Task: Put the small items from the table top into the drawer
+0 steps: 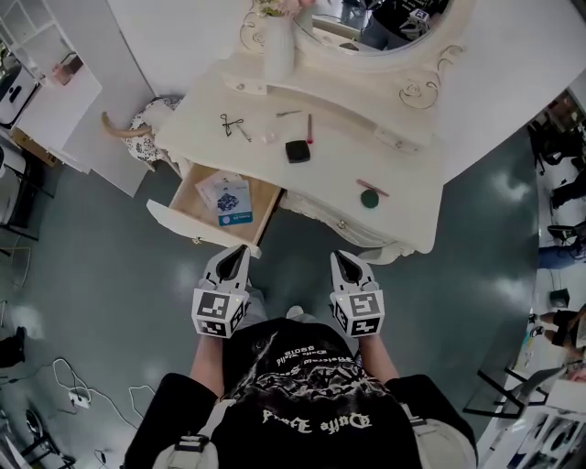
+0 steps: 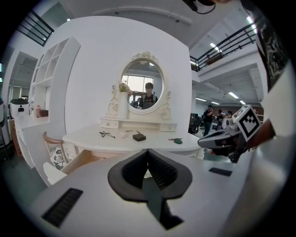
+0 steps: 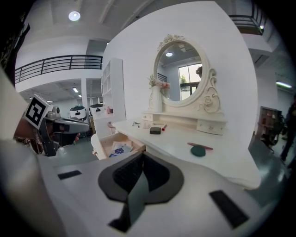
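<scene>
On the white dressing table (image 1: 403,220) lie a metal eyelash curler (image 1: 231,124), a black square compact (image 1: 297,151), a red pencil (image 1: 309,128), a green round item (image 1: 369,198) and a pink stick (image 1: 372,187). The drawer (image 1: 174,218) at the table's left stands pulled out, with printed packets (image 1: 225,197) inside. My left gripper (image 1: 242,249) and right gripper (image 1: 339,256) hover side by side in front of the table, short of the drawer. Both are shut and hold nothing. The compact (image 2: 139,137) (image 3: 155,130) lies far ahead of both in the gripper views.
A white vase (image 1: 278,46) and an oval mirror (image 1: 375,27) stand at the table's back. A chair with a patterned cushion (image 1: 146,128) sits left of the table, next to a white shelf unit (image 1: 46,92). Cables (image 1: 73,394) lie on the floor at lower left.
</scene>
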A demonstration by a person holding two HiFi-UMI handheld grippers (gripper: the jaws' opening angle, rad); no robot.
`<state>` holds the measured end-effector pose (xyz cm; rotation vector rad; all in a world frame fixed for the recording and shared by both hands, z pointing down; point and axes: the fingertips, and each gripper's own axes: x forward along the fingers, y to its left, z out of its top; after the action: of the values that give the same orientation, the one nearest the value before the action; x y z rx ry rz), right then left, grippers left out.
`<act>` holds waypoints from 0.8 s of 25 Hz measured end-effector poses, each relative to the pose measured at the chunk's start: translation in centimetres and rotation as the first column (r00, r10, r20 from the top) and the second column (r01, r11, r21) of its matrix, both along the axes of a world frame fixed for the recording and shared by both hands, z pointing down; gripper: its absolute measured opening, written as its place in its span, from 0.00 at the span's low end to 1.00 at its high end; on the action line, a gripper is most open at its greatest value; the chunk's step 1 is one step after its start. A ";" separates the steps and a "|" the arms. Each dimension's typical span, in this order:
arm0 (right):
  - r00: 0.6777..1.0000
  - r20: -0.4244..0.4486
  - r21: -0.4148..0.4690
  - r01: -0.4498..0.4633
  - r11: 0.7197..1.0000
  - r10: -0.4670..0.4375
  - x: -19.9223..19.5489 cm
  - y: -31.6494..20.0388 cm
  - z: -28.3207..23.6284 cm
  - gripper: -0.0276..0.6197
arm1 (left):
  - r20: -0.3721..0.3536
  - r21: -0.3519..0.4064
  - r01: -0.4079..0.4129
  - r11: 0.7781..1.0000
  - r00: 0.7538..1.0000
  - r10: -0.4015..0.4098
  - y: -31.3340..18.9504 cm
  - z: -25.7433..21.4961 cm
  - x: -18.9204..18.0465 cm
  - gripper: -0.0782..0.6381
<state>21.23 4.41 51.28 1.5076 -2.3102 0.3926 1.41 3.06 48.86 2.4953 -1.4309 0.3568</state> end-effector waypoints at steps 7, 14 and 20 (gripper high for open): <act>1.000 -0.009 -0.017 -0.028 0.999 0.028 -3.3 -4.0 -0.1 0.06 | 0.003 -0.003 -0.051 0.999 0.999 0.051 -4.3 0.0 -3.2 0.13; 0.993 -0.005 -0.026 -0.122 0.992 0.121 -6.4 -7.4 0.2 0.06 | 0.004 -0.004 -0.131 0.991 0.991 0.131 -8.8 0.0 -6.6 0.13; 0.978 -0.002 -0.035 -0.209 0.977 0.209 -9.1 -8.7 0.5 0.06 | 0.006 -0.005 -0.211 0.977 0.977 0.211 -11.3 0.1 -9.4 0.13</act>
<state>12.11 -4.34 51.77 1.7392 -2.1404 0.4868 -8.01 -8.20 48.94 2.6510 -1.1673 0.4069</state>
